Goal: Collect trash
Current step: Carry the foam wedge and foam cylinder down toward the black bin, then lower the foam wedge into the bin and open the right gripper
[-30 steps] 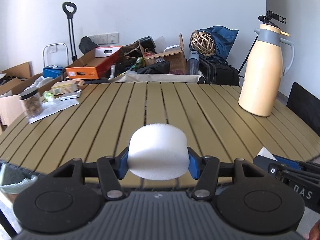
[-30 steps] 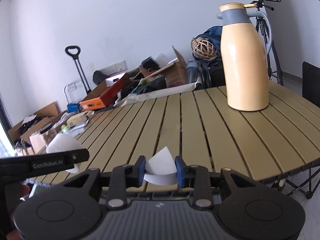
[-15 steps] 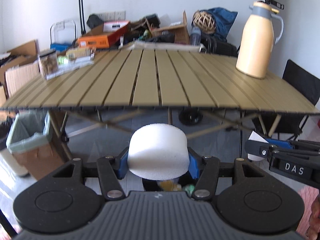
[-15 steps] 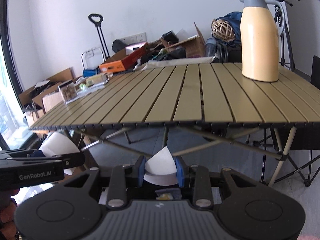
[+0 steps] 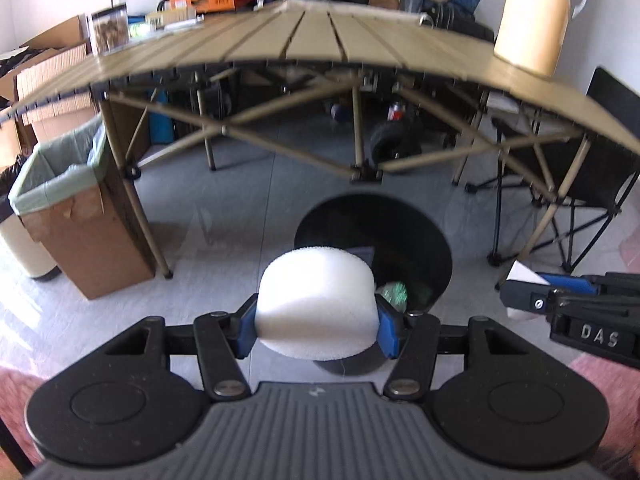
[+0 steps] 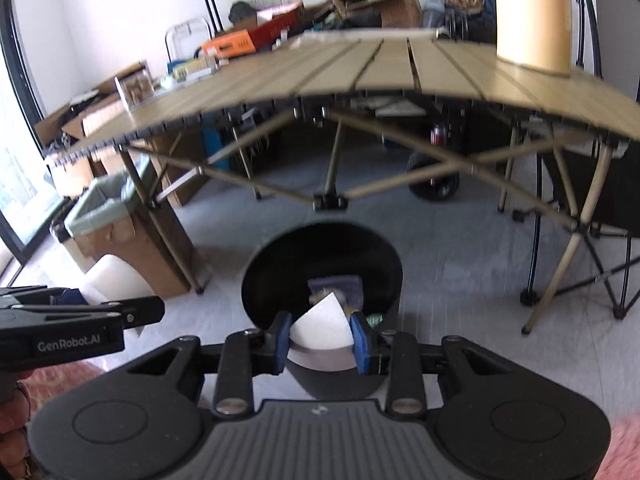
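While the left tool (image 5: 318,322) clamps a spongy white foam puck (image 5: 316,304), the right tool (image 6: 321,338) pinches folded paper (image 6: 320,328).

Grey floor (image 5: 224,216); black bin (image 5: 432,248), cardboard box (image 5: 92,256); slatted table (image 5: 320,40), thermos (image 5: 532,16)

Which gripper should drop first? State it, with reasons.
Right, probably: the right gripper holds its paper scrap squarely over the black bin. The left gripper's foam piece sits nearer the rim.

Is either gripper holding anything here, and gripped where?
Left gripper clamps the white foam piece across its two opposite sides. Right gripper pinches the white paper scrap at its side edges.
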`<state>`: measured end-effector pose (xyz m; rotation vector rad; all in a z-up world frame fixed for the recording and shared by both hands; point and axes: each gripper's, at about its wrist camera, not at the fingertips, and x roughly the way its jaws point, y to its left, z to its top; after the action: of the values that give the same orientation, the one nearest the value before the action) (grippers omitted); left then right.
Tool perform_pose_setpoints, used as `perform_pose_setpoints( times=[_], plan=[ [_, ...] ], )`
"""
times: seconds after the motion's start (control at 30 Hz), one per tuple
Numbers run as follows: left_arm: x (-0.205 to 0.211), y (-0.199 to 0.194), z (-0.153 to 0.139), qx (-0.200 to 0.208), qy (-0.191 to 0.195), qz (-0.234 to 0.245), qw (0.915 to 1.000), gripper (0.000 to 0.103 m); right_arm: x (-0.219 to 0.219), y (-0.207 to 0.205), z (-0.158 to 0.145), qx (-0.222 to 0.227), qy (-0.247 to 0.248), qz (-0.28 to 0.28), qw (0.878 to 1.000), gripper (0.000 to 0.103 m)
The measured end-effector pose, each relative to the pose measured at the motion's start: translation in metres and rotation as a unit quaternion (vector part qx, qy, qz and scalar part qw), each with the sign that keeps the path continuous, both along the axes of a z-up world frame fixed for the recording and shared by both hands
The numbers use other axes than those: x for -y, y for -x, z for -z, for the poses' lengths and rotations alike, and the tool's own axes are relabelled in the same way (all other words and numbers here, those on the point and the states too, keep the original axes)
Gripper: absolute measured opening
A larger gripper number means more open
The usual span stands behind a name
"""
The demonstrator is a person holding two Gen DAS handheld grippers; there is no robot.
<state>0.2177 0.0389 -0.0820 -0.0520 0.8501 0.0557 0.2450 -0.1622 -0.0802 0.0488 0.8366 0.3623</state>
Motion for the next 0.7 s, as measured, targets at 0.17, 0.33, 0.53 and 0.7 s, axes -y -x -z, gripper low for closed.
perform_pose_setpoints(
  times=[0.17,0.33,0.53,0.7],
  plan=[
    [0.001,-0.003,0.021,-0.025,-0.012,0.005,0.9996,0.058,-0.002,-0.001,0.027,-0.035,0.016,0.003,0.999,0.031],
    [-0.002,-0.009,0.033,-0.034,-0.018,0.003,0.9993,0.058,-0.006,-0.009,0.049,-0.060,0.028,0.000,0.998,0.031],
    [-0.002,-0.021,0.042,-0.047,-0.019,0.005,0.9987,0.058,-0.005,-0.021,0.061,-0.076,0.032,0.003,0.997,0.031],
    [-0.001,-0.028,0.045,-0.051,-0.018,0.009,0.9985,0.058,-0.008,-0.029,0.066,-0.081,0.038,0.001,0.996,0.031]
  ],
)
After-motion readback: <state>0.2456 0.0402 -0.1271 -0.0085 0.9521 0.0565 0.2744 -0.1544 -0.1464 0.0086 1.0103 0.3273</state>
